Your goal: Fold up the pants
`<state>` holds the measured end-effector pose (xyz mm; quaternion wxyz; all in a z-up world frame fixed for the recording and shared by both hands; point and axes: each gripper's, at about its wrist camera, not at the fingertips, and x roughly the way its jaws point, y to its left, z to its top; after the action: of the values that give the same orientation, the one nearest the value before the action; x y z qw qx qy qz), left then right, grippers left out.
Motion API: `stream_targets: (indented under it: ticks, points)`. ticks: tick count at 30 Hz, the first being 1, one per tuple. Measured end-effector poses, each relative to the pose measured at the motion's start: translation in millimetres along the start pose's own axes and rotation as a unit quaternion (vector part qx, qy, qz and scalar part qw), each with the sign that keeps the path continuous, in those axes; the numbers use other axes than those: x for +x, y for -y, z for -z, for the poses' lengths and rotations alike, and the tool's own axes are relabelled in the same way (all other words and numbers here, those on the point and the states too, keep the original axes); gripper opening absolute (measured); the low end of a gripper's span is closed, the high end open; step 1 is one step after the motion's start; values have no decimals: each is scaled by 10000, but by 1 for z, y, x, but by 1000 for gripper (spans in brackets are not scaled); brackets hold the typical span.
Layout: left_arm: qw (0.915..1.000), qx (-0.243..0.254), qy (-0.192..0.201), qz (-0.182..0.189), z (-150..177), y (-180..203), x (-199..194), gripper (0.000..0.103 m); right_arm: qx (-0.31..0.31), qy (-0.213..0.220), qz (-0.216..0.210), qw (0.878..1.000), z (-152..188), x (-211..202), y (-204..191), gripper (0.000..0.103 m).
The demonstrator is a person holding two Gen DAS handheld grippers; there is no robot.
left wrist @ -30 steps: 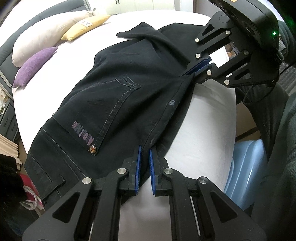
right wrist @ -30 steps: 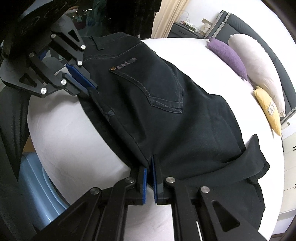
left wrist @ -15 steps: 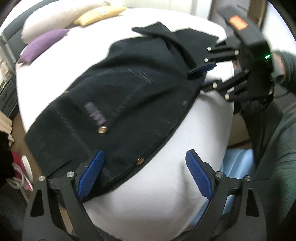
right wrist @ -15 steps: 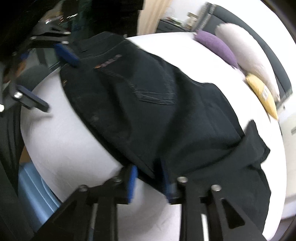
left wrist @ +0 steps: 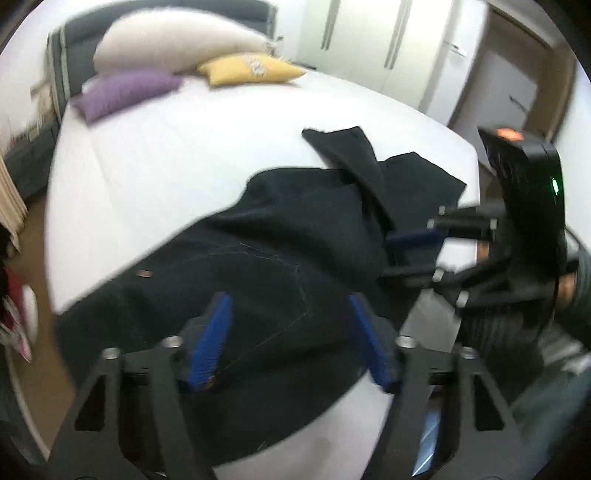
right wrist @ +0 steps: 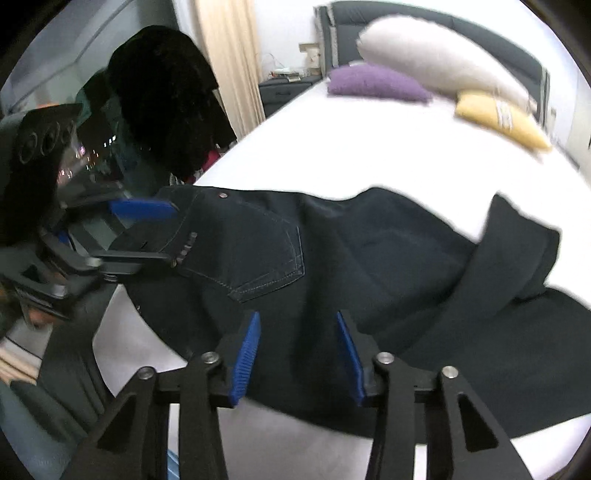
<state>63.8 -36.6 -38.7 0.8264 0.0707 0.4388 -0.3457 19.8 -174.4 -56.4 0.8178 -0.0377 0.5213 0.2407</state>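
Note:
Black pants (left wrist: 277,258) lie across the near part of a white bed (left wrist: 184,147), back pocket up, with one leg end folded over at the far right (right wrist: 517,251). My left gripper (left wrist: 288,306) hovers over the waist and pocket area. Its jaws are closing, the cloth shows behind the gap, and the blue pads (left wrist: 210,332) do not press on it. The right wrist view shows that left gripper (right wrist: 162,232) at the waistband. My right gripper (right wrist: 298,321) hangs over the seat and thigh, jaws opening and holding nothing. The left wrist view has it (left wrist: 410,254) at the pants' right edge.
White (left wrist: 177,44), purple (left wrist: 125,90) and yellow (left wrist: 251,68) pillows lie against the dark headboard (right wrist: 443,18). White wardrobe doors (left wrist: 369,37) stand beyond the bed. Dark clothes (right wrist: 166,99) hang by a curtain (right wrist: 229,62) to the left. A person's sleeve (left wrist: 535,369) is at the right.
Both grippers were shut on the pants' near edge and have let go and opened. Both hands have lifted and rolled, and now sit over the pants rather than at the edge.

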Motion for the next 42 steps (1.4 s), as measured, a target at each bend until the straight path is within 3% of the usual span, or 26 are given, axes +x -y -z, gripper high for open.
stream_targets:
  ticks: [4, 10, 14, 18, 21, 24, 27, 31, 34, 38, 42]
  points:
    - [9948, -128, -925, -404, 17, -1, 71, 43, 131, -733, 265, 9969, 24, 43, 12, 41]
    - [9958, -25, -764, -510, 7, 5, 57, 41, 437, -539, 175, 9974, 33, 15, 31, 40]
    - [9989, -12, -352, -316, -23, 18, 48, 41, 1196, 133, 507, 9914, -8, -26, 88, 44]
    - [9974, -500, -468, -222, -40, 15, 86, 42, 1700, 420, 1167, 9776, -62, -32, 148, 58]
    - [9927, -849, -839, -154, -31, 7, 114, 41, 1997, 131, 1492, 9683, -100, -9, 185, 66]
    - [9943, -662, -791, -255, -26, 14, 121, 42, 2164, -193, 1659, 9619, -116, 22, 206, 66]
    - [9934, -816, -795, -114, -28, 10, 122, 42, 2319, -523, 1866, 9532, -129, 60, 229, 67]
    - [9939, -830, -732, -28, -20, 1, 121, 42, 2618, -917, 2145, 9365, -131, 98, 254, 67]
    - [9941, -833, -689, -20, -13, -4, 116, 42, 2612, -1088, 2249, 9324, -132, 118, 259, 67]
    - [9943, -844, -651, 7, -10, -5, 112, 42, 2604, -1331, 2575, 9210, -128, 138, 264, 79]
    - [9945, -831, -630, -17, -10, -5, 114, 42, 2643, -1232, 2360, 9270, -126, 137, 267, 74]
